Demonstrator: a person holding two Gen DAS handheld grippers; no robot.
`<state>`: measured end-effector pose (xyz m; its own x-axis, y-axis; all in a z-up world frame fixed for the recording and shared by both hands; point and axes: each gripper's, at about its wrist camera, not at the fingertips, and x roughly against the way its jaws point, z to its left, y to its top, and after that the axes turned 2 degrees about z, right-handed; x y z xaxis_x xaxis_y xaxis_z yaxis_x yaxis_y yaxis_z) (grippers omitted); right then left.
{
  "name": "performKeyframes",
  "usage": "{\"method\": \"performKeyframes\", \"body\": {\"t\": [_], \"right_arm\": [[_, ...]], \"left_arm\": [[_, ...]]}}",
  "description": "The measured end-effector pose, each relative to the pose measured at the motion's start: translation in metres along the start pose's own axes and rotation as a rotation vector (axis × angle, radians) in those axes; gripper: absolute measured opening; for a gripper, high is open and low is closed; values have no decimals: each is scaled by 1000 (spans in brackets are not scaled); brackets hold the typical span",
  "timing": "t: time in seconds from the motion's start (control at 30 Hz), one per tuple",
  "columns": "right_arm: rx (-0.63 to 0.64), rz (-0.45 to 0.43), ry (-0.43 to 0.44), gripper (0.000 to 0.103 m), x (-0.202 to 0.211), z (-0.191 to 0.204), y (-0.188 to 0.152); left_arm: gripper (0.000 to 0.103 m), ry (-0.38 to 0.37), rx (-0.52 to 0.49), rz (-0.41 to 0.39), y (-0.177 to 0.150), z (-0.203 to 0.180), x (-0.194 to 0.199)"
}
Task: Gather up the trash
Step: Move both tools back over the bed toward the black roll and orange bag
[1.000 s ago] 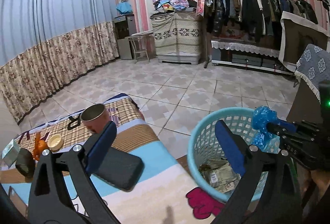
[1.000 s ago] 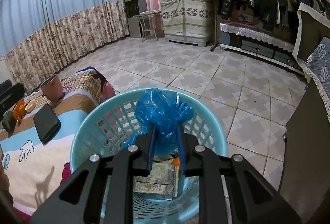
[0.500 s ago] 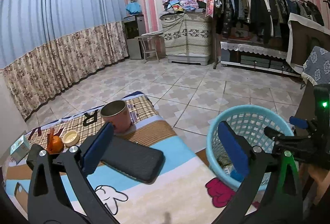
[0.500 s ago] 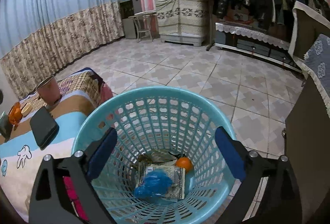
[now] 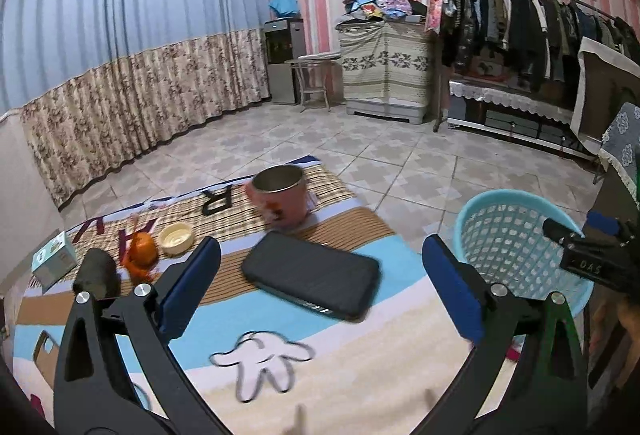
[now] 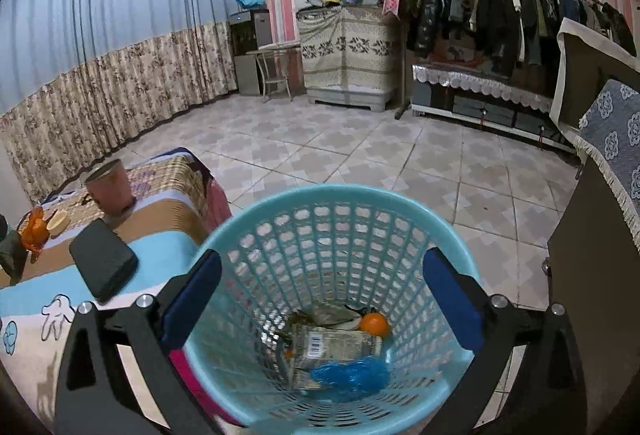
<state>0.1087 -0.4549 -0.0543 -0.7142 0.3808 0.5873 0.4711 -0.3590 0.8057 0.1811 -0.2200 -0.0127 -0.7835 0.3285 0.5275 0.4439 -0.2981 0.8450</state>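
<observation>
- Right gripper (image 6: 322, 299): jaws just opened, wide apart, empty, above the basket (image 6: 256, 235); blue bag (image 6: 352, 375) lies inside; drop step done.
- Left gripper (image 5: 320, 285): jaws apart, empty, over the table (image 5: 360, 363); next, judged: approach the orange scrap (image 5: 140, 255).

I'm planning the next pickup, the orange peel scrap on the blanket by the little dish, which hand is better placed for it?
Probably left. The left gripper is open, empty and faces the orange scrap. The right gripper, its jaws just opened, hangs over the basket, the blue bag inside.
</observation>
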Motion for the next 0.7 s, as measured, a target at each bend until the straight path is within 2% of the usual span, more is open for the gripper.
{"method": "performKeyframes", "body": {"t": [0.27,0.7], "right_arm": [[29,-61,68,98,19,63,7],[151,-40,207,98,9,194,5]], "left_arm": [[97,78,35,12,-15,67,3],[98,196,188,95,-34,199,-23]]}}
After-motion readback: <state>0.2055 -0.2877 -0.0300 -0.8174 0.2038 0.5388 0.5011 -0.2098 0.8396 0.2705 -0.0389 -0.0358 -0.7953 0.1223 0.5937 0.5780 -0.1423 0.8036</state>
